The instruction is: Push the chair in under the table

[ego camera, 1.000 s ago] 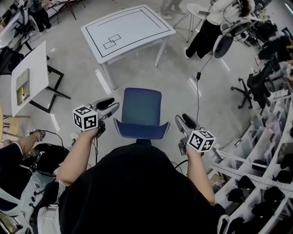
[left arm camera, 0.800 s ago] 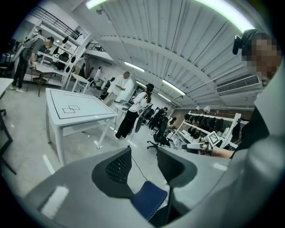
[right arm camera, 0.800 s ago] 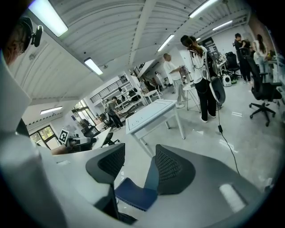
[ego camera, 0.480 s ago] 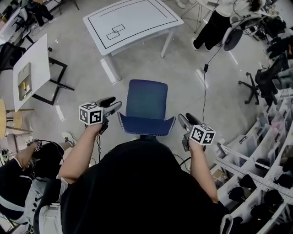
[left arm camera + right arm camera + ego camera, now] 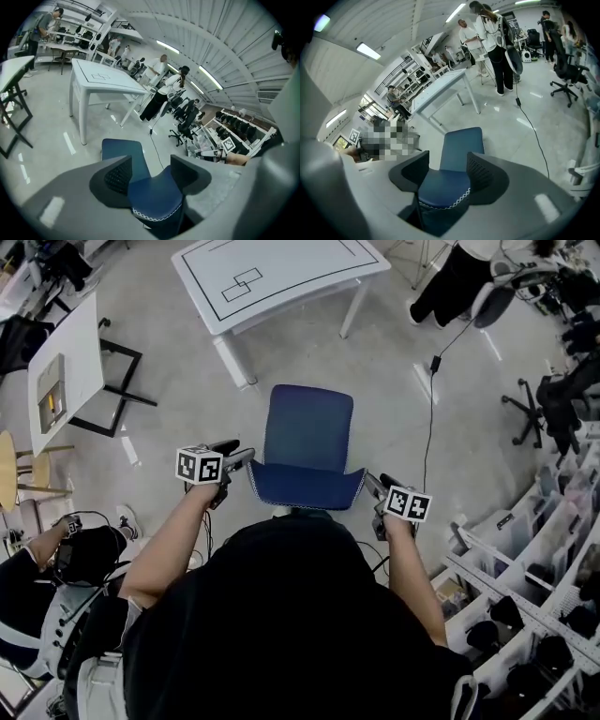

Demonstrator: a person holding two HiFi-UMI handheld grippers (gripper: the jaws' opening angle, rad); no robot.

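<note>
Two tools are up at the blue chair (image 5: 307,427), one at each top corner of its backrest (image 5: 306,487), and that looks to be about as far as the job has got. The left tool (image 5: 246,457) sits at the backrest's left corner and the right tool (image 5: 371,484) at its right corner. From above I can't say whether the tips touch the edge or are just beside it. Each tool's own view shows its jaws standing well apart, with the stitched top edge of the backrest in the gap and neither pad pressed onto it. I read both as wide and clamped on nothing. The chair stands out on the open floor (image 5: 394,371), seat toward the white worktop (image 5: 281,282) but well apart from it. A stretch of bare floor lies between the front of the seat and the nearest worktop leg (image 5: 234,367). No part of the chair is under the worktop yet. To my eye the approach is done and the whole push is left: the chair has to travel forward across that gap and slide in between the legs. It also seems set a little right of the worktop's middle, so the push may want some steering. A black cable (image 5: 431,418) trails on the floor to the right, away from that path.
</note>
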